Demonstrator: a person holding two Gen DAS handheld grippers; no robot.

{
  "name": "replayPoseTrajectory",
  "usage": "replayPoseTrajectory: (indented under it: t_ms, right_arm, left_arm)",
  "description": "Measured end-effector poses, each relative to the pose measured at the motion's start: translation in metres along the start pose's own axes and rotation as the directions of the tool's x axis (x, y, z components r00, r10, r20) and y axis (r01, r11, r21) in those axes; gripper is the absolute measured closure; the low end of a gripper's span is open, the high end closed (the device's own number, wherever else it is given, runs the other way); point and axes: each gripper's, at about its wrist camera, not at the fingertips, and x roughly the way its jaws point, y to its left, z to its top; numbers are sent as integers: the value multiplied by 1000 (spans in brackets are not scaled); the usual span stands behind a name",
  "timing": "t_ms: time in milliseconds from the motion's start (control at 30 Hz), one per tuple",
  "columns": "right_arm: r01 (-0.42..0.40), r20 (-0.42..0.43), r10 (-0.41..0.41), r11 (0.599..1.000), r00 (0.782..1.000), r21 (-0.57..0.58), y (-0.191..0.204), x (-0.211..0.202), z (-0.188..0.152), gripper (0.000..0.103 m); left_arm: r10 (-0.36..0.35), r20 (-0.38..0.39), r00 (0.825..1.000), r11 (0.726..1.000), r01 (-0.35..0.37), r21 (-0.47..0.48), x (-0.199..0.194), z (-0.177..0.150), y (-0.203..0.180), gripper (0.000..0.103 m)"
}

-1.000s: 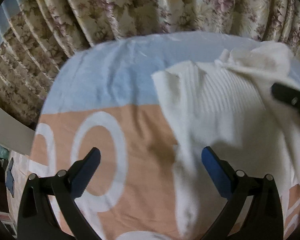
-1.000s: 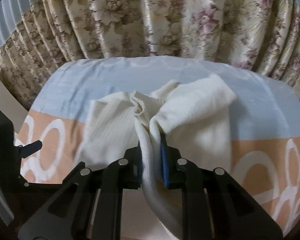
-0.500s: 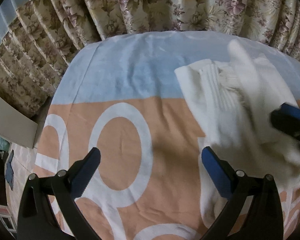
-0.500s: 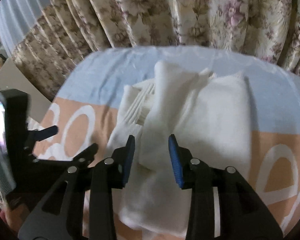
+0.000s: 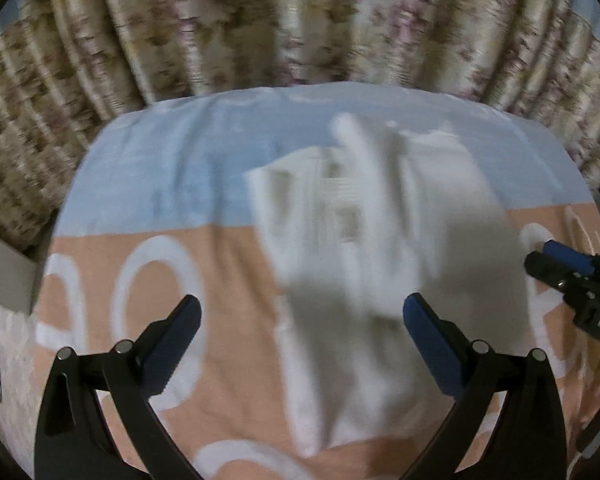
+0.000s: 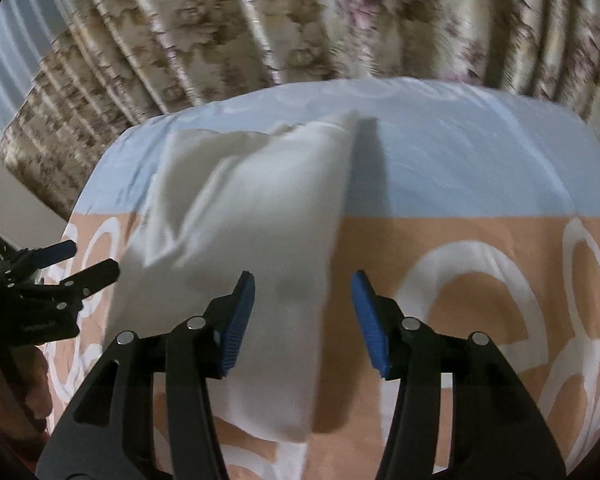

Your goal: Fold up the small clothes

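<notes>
Right claw gapes wide with nothing between its blue pads — a second ago it was pinched on a bunch of the garment, half a second ago only part open. Left claw is spread wide and empty too, as before. Both hover over the white garment, which now lies folded lengthwise on the blue-and-peach sheet instead of hanging bunched. Floral curtains hang behind.
</notes>
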Motion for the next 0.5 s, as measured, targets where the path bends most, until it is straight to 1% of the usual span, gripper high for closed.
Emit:
replayPoseTrajectory:
  t_ms: [100,233,300,333,367,400,467,500]
  right_arm:
    - [11,-1,-11,1000,1000,21,-15,0,-3,52]
    - [27,8,-28,999,1000,46,-30,1,-4,52]
    - [27,11,-28,998,1000,61,-36,2,-4,52]
    - [28,14,-29,997,999,68,-39,2,-4,52]
    - [26,13,-27,997,1000,72,-41,3,-4,52]
    - [25,13,-27,997,1000,75,-42,4,-5,52]
    - [22,11,-23,997,1000,79,-44,6,-6,52]
    - [18,7,-19,997,1000,79,-44,7,-7,52]
  left_arm:
    - [-24,-18,1000,999,24,22,16,6,-20,1]
    - [-40,-32,999,998,42,44,31,10,-36,1]
    - [-41,-37,998,997,43,60,38,10,-42,5]
    - [-38,-36,999,997,41,67,38,9,-44,9]
    - [-42,-42,998,996,46,75,41,8,-46,23]
    - [-67,-58,996,994,71,77,45,6,-49,37]
    - [-95,-59,994,992,100,76,46,3,-52,48]
    - [-94,-53,994,991,98,86,45,2,-54,57]
